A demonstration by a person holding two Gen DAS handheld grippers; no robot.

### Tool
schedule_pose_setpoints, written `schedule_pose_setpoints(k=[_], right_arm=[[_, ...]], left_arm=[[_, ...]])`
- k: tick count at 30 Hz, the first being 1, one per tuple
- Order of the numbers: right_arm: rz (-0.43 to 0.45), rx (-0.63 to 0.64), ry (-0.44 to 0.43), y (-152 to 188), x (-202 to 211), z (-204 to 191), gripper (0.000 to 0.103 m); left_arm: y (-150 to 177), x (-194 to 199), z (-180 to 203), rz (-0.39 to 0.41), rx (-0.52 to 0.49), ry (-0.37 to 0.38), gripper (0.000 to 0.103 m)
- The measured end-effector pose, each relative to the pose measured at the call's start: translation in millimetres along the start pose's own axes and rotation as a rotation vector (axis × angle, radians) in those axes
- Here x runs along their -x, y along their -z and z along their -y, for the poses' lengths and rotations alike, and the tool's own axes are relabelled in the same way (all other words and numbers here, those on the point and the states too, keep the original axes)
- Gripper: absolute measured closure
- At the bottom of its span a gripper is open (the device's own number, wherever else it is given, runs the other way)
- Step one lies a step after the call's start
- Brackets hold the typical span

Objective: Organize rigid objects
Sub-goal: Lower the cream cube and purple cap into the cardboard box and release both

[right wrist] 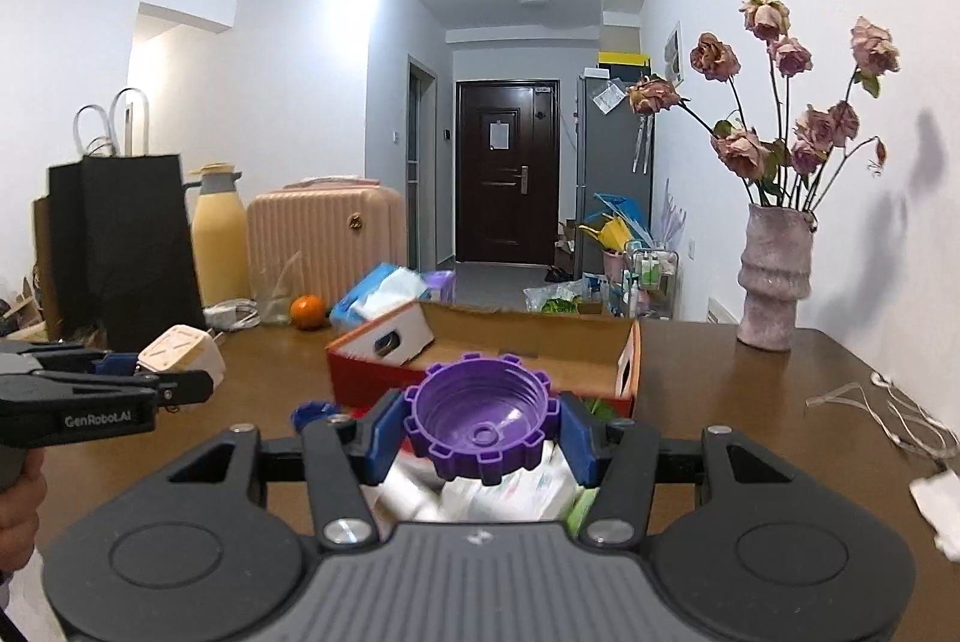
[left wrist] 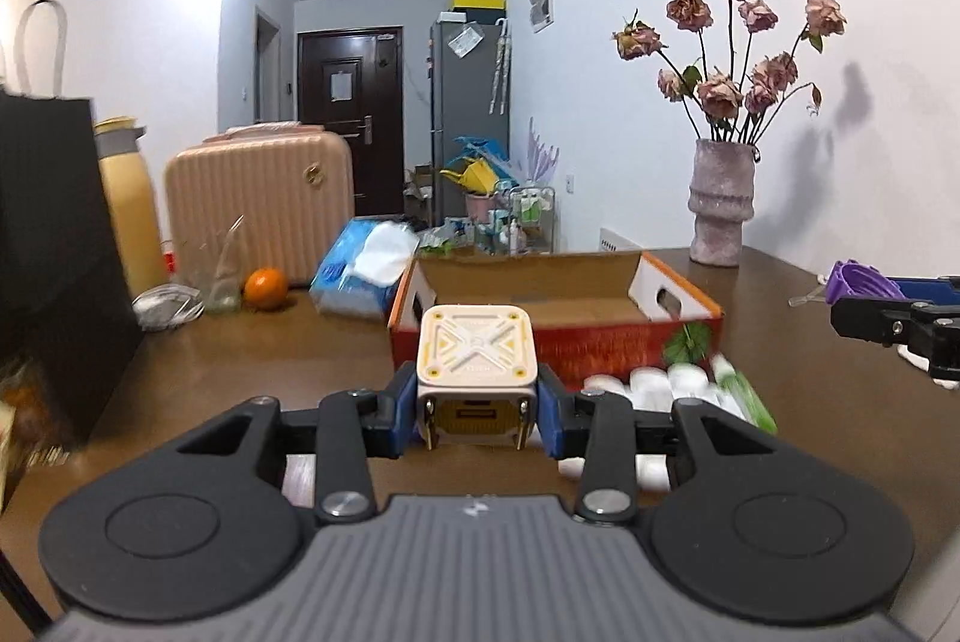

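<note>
Two grippers loaded, both above brown table (right wrist: 750, 402). Cardboard box (left wrist: 558, 309) sits open just ahead, near-empty inside. Left gripper (left wrist: 477, 402) pinches cream cube charger (left wrist: 477, 351) by its sides; right gripper (right wrist: 483, 432) pinches purple ridged cap (right wrist: 483, 417) across the rim. Do it well: clear the near wall first, lower inside, release one at a time, apart.

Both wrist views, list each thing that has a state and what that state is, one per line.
Left gripper: shut on the cream cube-shaped charger, prongs toward the camera.
Right gripper: shut on the purple notched plastic cap, hollow side up.
Red cardboard box: open, flaps up.
Pink ceramic vase: upright, holding dried roses.
Dark door: closed.
</note>
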State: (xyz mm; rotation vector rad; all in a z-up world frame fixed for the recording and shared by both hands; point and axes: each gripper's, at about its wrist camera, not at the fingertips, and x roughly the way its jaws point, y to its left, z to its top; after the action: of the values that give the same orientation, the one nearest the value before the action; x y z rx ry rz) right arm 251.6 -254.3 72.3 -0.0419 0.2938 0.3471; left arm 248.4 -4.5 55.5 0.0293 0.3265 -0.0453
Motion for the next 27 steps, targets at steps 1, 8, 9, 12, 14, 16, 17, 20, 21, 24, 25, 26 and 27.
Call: schedule_pose_setpoints(k=[1, 8, 9, 12, 14, 16, 17, 20, 21, 24, 25, 26, 27], right_arm=[[-0.004, -0.001, -0.003, -7, -12, 6, 0.05], [-0.112, -0.037, -0.045, -52, -140, 51, 0.05], [-0.137, -0.04, -0.044, -56, -163, 57, 0.05], [-0.224, -0.053, -0.038, -69, -238, 76, 0.05], [-0.291, -0.05, -0.033, -73, -287, 86, 0.05], [-0.358, -0.028, -0.012, -73, -334, 92, 0.05], [-0.387, -0.019, -0.002, -72, -353, 95, 0.05], [-0.478, 0.029, 0.031, -65, -406, 94, 0.05], [-0.504, 0.05, 0.038, -61, -419, 94, 0.05], [-0.582, 0.118, 0.058, -52, -454, 98, 0.05], [-0.62, 0.115, 0.061, -50, -463, 101, 0.049], [-0.639, 0.106, 0.054, -49, -466, 101, 0.049], [-0.643, 0.106, 0.046, -49, -469, 102, 0.048]], left_arm=[[-7, -12, -1, -0.005, -0.003, 0.007, 0.063], [-68, -150, -15, -0.142, -0.003, 0.039, 0.063], [-75, -173, -15, -0.165, -0.009, 0.034, 0.063], [-92, -240, -16, -0.246, -0.016, 0.043, 0.063], [-98, -275, -13, -0.28, -0.052, 0.066, 0.063], [-101, -312, -9, -0.319, -0.095, 0.062, 0.063], [-101, -332, -8, -0.352, -0.111, 0.053, 0.063], [-93, -378, -11, -0.426, -0.115, 0.042, 0.063], [-89, -392, -11, -0.456, -0.123, 0.036, 0.063], [-74, -411, -14, -0.521, -0.137, 0.031, 0.062], [-72, -411, -13, -0.521, -0.146, 0.026, 0.062], [-73, -408, -13, -0.5, -0.144, 0.016, 0.054], [-74, -404, -15, -0.474, -0.123, 0.029, 0.046]])
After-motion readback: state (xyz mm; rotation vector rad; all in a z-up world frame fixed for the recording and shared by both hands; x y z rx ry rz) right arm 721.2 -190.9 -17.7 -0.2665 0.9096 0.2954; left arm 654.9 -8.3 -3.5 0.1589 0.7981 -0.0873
